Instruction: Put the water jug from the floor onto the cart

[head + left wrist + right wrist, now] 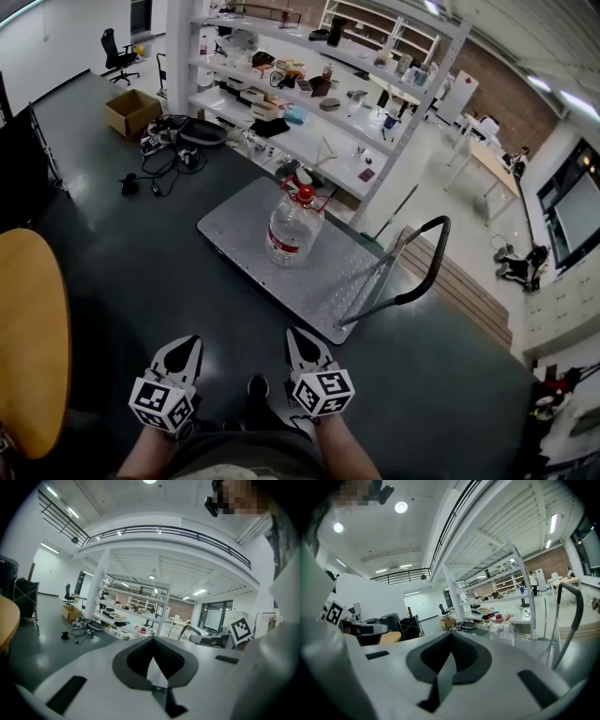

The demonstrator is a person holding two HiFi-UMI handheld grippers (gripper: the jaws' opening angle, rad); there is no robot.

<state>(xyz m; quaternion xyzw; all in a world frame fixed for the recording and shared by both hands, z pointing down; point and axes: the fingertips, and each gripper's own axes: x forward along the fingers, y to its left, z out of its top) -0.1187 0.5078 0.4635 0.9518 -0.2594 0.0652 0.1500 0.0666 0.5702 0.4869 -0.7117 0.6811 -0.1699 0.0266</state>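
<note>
The clear water jug (293,228) with a red cap and red label stands upright on the grey metal platform cart (234,223), near the middle of its deck. The cart's black push handle (427,272) rises at its right end. Both grippers hang low, close to my body and well short of the cart. My left gripper (185,349) has its jaws together and holds nothing. My right gripper (299,341) is likewise shut and empty. In the right gripper view, the jug (502,630) shows beyond the closed jaws (451,638), to their right. The left gripper view has its closed jaws (152,643) facing the shelves.
An orange round table (28,337) stands close on my left. White shelving (309,89) full of items runs behind the cart. A cardboard box (131,112) and tangled cables (161,164) lie on the dark floor at the back left. My shoe (256,386) shows between the grippers.
</note>
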